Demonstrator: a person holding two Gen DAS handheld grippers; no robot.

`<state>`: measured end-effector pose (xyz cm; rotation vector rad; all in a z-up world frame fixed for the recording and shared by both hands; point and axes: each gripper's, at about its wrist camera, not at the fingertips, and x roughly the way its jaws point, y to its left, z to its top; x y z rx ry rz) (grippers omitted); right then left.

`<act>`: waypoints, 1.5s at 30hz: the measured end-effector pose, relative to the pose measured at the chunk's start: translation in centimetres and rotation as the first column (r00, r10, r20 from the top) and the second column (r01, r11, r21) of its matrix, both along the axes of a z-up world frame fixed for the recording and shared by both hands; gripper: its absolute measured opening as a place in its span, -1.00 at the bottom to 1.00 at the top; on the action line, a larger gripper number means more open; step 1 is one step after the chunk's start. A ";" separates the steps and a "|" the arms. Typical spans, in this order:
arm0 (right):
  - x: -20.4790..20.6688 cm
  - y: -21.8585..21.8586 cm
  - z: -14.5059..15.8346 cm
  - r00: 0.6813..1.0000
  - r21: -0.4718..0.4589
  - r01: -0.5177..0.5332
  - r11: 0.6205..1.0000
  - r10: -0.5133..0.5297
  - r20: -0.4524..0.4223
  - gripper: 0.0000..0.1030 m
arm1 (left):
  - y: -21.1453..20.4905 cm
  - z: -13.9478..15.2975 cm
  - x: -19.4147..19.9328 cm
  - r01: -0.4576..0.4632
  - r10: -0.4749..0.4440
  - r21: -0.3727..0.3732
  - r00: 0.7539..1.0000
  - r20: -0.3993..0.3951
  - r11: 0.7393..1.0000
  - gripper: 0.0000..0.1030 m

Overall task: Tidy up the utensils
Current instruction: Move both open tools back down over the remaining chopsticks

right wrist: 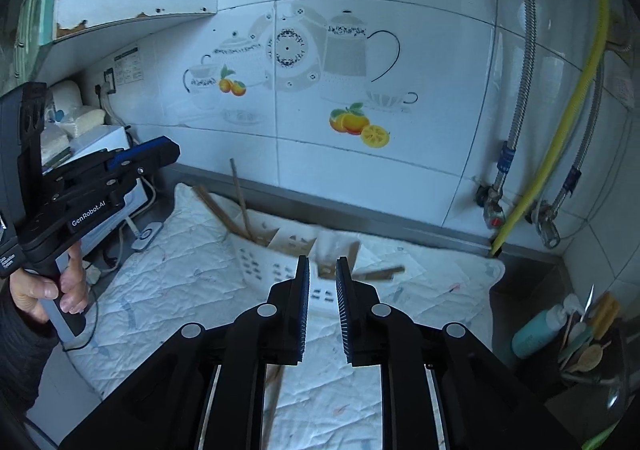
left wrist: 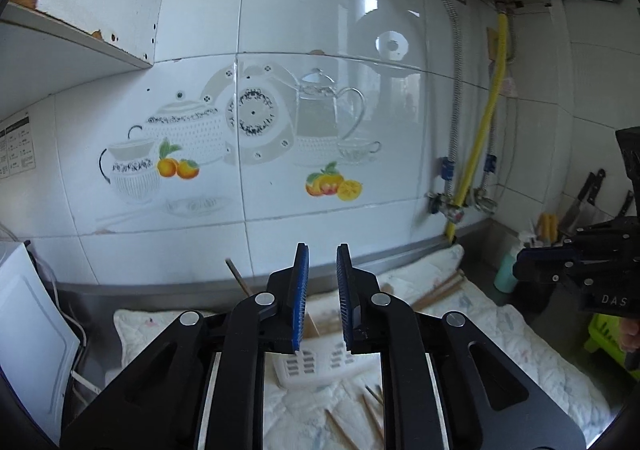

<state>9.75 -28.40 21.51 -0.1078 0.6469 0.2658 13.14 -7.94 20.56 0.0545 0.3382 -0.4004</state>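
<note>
The right gripper (right wrist: 322, 270) and left gripper (left wrist: 322, 258) both hover released and hold nothing. At frame centre, beyond the right fingertips, a white slotted plastic holder (right wrist: 260, 262) with wooden chopsticks (right wrist: 240, 202) lies on quilted cloth (right wrist: 168, 282).

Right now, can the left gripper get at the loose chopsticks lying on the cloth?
Probably yes. The left gripper is open and empty, and the chopsticks lie bare on the cloth just below it, beside the white basket.

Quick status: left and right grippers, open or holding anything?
Left gripper: open, holding nothing.
Right gripper: open, holding nothing.
</note>
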 end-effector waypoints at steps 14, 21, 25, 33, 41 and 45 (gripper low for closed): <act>-11.5 -0.4 -7.4 0.999 0.041 -0.019 0.999 0.021 -0.033 -0.72 | 1.6 -7.2 -9.7 0.058 -0.051 0.049 0.990 -0.135 0.997 -0.44; -13.2 0.8 -14.9 0.997 0.026 0.010 1.000 -0.008 -0.077 -0.72 | 1.6 -14.1 -11.0 0.045 -0.033 0.033 0.956 -0.291 0.998 -0.43; -13.3 1.5 -19.1 0.993 0.025 0.034 0.999 -0.031 -0.114 -0.72 | 1.1 -17.8 -11.1 0.022 -0.014 0.018 0.925 -0.381 1.000 -0.44; -12.7 2.7 -24.3 0.985 -0.025 0.069 0.997 -0.072 -0.155 -0.72 | -0.7 -23.9 -11.4 -0.001 -0.010 -0.021 0.849 -0.528 1.000 -0.44; -12.1 2.6 -25.4 0.982 0.001 0.079 0.997 -0.077 -0.174 -0.72 | -2.4 -26.3 -10.8 -0.015 0.011 -0.001 0.822 -0.569 1.000 -0.49; -12.0 2.6 -25.6 0.981 0.008 0.078 0.997 -0.076 -0.178 -0.72 | -2.7 -27.0 -10.4 -0.033 0.038 0.018 0.818 -0.574 0.999 -0.50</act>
